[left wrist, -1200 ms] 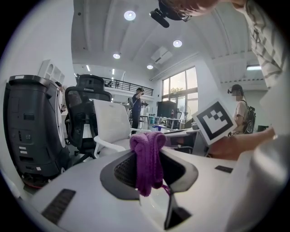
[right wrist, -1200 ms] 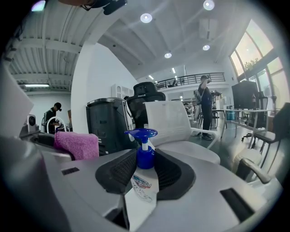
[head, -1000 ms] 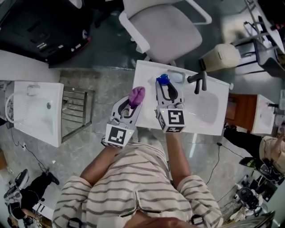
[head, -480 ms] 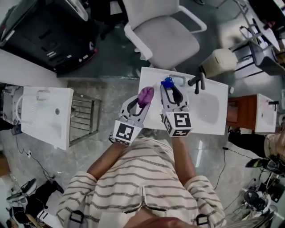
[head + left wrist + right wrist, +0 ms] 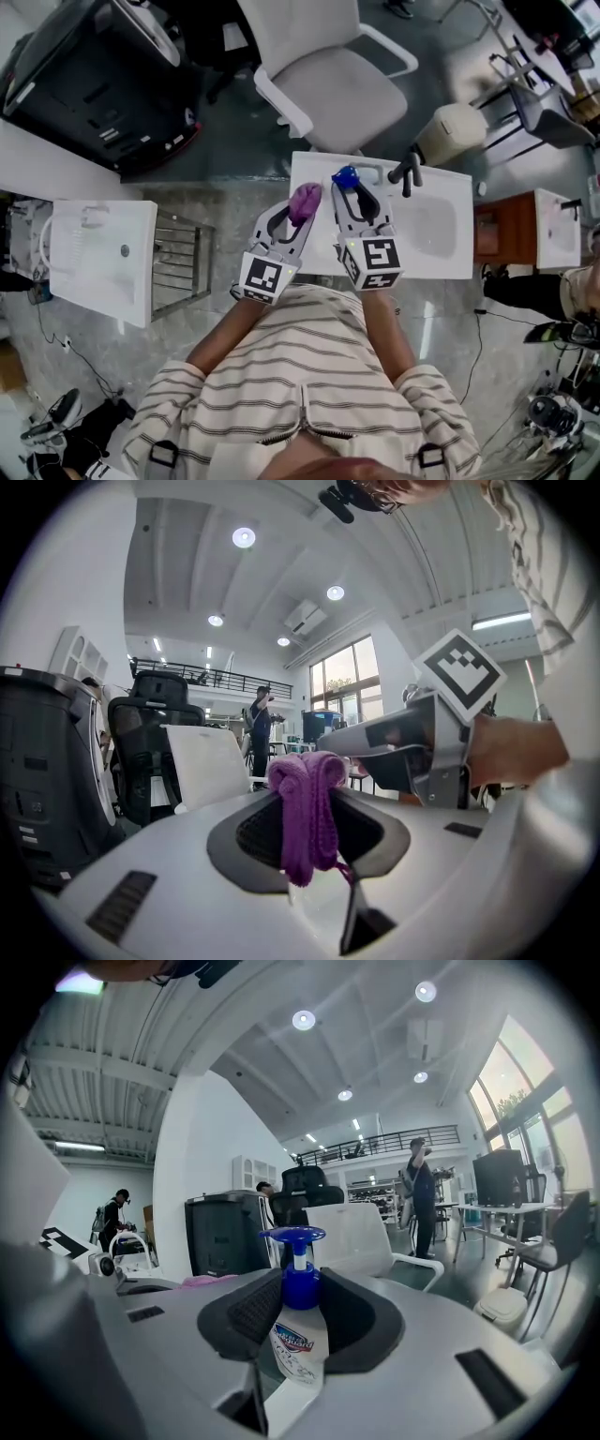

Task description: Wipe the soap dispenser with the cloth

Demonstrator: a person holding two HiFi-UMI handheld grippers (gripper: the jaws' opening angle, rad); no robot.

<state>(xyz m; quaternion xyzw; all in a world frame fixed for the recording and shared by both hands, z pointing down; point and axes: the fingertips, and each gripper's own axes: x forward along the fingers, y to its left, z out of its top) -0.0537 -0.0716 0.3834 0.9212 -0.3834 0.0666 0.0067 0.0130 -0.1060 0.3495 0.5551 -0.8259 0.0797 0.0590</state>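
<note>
Left gripper [image 5: 300,210] and right gripper [image 5: 350,190] higher than before, near level, jaws tight on cloth [image 5: 306,199] and soap dispenser [image 5: 345,175] respectively.

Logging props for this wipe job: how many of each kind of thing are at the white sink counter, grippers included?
left gripper and right gripper: 2
soap dispenser, in the right gripper: 1
purple cloth, in the left gripper: 1
black faucet: 1
Total: 5
</note>
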